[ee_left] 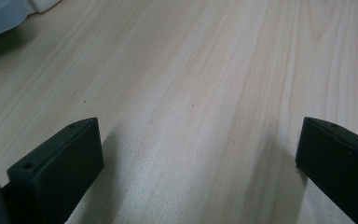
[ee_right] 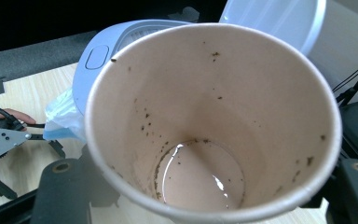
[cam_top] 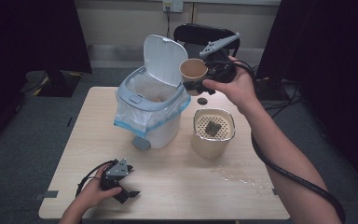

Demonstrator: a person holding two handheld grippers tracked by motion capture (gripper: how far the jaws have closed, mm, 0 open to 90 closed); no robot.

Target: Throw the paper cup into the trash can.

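The right hand-held gripper [cam_top: 200, 85] is clamped on the paper cup [cam_top: 193, 70], beside the open bin [cam_top: 151, 100]. The bin lies to its left. The left hand-held gripper [cam_top: 129, 193] rests apart-jawed on the worktop [cam_top: 205, 186].

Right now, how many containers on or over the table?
3: lidded bin at table centre, strainer pot beside it, paper cup held by the right gripper above them. None seem hidden.

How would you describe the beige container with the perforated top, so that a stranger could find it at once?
Start from the wooden table and find the white bin with its lid up and a plastic liner. Just to its right stands the beige container, squat, with rounded corners. Unlike the bin and the paper cup held above in the right hand-held gripper, its top is a perforated strainer with a dark lump on it.
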